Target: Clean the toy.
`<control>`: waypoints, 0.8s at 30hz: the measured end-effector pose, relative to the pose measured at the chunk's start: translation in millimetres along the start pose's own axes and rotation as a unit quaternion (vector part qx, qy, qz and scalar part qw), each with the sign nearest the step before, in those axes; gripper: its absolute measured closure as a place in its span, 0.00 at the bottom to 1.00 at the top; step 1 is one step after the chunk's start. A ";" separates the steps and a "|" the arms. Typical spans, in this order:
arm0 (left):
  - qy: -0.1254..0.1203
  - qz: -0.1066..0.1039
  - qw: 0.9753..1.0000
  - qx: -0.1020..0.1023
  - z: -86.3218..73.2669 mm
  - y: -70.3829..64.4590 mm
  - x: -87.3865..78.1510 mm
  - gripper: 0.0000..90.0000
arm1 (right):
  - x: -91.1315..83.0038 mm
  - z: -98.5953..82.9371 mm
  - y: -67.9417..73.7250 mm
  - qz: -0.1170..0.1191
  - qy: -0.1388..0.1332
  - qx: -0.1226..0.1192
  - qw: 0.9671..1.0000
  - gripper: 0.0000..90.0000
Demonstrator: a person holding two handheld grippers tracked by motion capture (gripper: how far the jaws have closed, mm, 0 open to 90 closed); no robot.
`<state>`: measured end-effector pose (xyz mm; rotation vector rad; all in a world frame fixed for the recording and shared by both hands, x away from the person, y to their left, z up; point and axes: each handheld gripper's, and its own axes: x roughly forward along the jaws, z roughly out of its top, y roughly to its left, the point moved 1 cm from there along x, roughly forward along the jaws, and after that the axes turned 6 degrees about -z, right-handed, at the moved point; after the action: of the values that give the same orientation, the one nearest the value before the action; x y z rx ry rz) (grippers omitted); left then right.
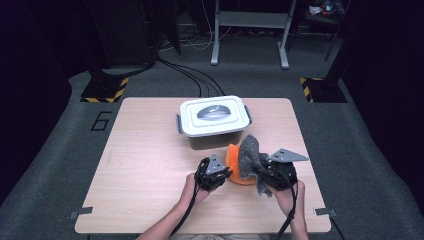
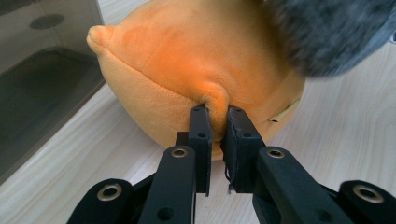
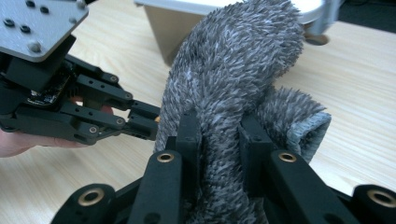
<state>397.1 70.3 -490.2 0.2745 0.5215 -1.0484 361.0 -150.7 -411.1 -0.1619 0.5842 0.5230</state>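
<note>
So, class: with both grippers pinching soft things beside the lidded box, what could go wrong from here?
1. The left gripper pinches just a small fold of the round orange plush cushion; it may slip free.
2. The shaggy grey microfibre cloth held by the right gripper drapes over the cushion and could snag.
3. The white plastic lidded box stands close; a pull might knock it.

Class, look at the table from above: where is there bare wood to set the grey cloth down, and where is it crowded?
Bare wood lies left of the white-lidded box, out to the table edge, and along the right edge beyond the box. It is crowded in front of the box, where the left gripper pinches the orange plush and the right gripper holds the grey cloth.
</note>
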 end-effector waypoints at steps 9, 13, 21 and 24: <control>0.002 0.000 1.000 0.003 0.6 0.0 -0.1 0.91 | 31.1 1.2 12.5 0.016 0.020 -0.017 1.000 0.81; 0.002 0.002 1.000 0.004 0.3 -0.4 0.7 0.91 | 40.5 -0.2 20.2 0.004 0.030 -0.030 0.999 0.81; 0.009 0.012 1.000 0.020 -3.5 0.3 0.9 0.74 | 48.6 -2.9 22.3 -0.012 0.039 -0.042 0.998 0.81; 0.022 0.023 0.999 0.032 -6.7 0.9 4.6 0.55 | 49.1 -2.6 19.4 -0.004 0.039 -0.038 0.999 0.81</control>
<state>397.9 70.3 -498.3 0.3643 0.5192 -1.0166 384.5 -114.0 -440.9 -0.2574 0.6389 0.5342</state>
